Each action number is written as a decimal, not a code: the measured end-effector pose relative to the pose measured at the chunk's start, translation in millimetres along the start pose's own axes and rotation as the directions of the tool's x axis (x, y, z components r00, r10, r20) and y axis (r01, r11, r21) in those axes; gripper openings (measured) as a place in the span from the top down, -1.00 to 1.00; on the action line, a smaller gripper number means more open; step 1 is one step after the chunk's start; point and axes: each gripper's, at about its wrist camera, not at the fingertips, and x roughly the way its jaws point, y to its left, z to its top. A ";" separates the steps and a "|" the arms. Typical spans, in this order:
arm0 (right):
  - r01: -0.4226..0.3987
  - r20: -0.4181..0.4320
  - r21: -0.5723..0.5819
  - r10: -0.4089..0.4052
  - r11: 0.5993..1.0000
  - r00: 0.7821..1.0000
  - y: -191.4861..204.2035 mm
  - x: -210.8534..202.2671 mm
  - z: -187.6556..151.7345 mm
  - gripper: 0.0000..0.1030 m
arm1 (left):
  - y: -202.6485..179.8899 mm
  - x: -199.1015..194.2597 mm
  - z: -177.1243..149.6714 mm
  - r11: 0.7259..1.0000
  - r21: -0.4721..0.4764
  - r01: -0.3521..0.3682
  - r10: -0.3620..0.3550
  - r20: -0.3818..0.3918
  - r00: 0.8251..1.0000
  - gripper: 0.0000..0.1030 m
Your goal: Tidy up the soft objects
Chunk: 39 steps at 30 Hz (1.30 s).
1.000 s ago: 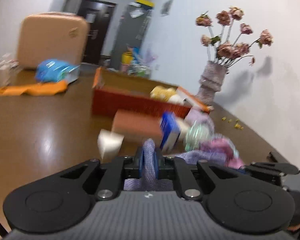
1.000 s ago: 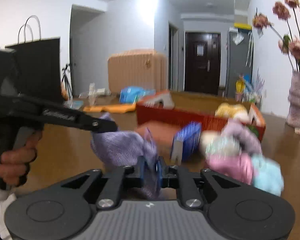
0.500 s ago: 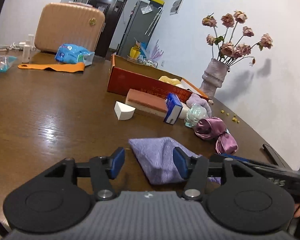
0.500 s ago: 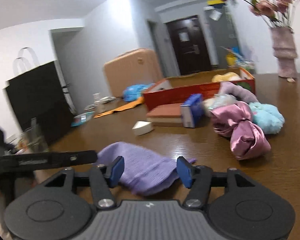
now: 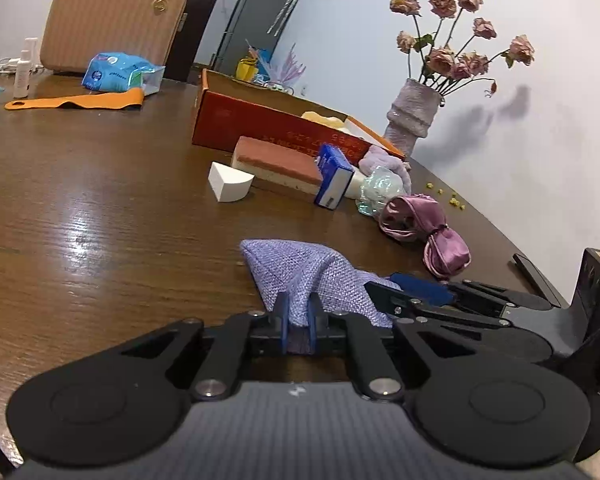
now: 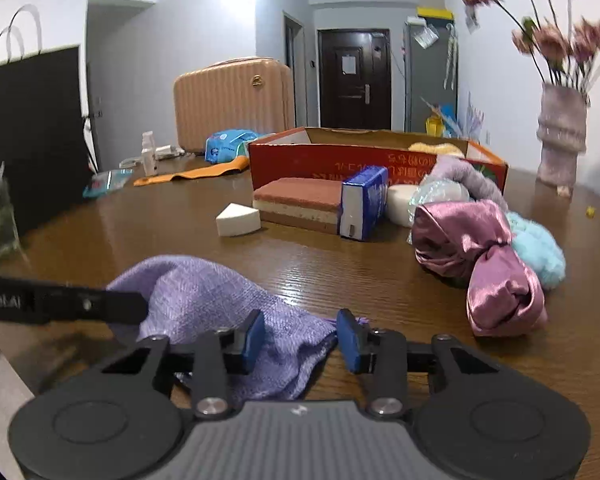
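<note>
Lilac woven cloth [image 5: 300,276] lay on the brown wooden table [image 5: 100,216], close to its near edge. The left gripper [image 5: 298,320] was pressed together on a raised fold of this cloth. The right gripper [image 6: 300,338] stood spread, its blue pads [image 6: 254,336] on either side of the cloth's other end without pinching it. Further back, a pink satin scrunchie [image 6: 480,264] rested near a red cardboard box [image 6: 324,160].
</note>
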 end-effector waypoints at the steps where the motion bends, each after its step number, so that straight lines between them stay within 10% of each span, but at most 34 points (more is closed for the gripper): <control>1: -0.022 -0.008 0.004 0.022 1.000 1.000 0.9 -0.6 1.3 0.73 | -1.8 0.1 0.5 1.000 0.006 0.006 -0.006 0.001 1.000 0.84; 8: -0.057 0.066 0.023 0.055 0.998 0.996 -4.7 -11.3 28.9 0.80 | -9.8 -11.6 40.1 0.997 0.051 0.050 -0.054 0.087 0.995 0.85; 14: -0.115 0.140 -0.034 0.119 0.993 0.983 -48.1 12.7 139.4 0.80 | -16.3 23.1 151.9 0.987 0.156 0.045 -0.073 0.178 0.981 0.85; 22: -0.109 -0.077 -0.071 0.103 0.992 0.992 -117.6 205.0 301.2 0.80 | 28.1 192.4 307.3 0.993 0.088 -0.075 0.073 0.027 0.997 0.85; 29: -0.055 -0.296 -0.063 0.034 0.996 0.955 -130.2 359.6 306.5 0.77 | 54.1 309.5 309.9 0.946 0.192 -0.261 0.292 -0.152 0.944 0.58; 35: -0.028 -0.327 -0.043 0.012 0.999 0.945 -131.3 383.5 294.9 0.29 | 69.3 306.8 312.6 0.938 0.179 -0.296 0.320 -0.124 0.939 -0.13; 39: -0.038 -0.283 0.040 0.048 0.998 0.958 -152.3 365.2 298.0 0.26 | 61.5 291.5 319.4 0.934 0.171 -0.313 0.330 -0.083 0.940 -0.12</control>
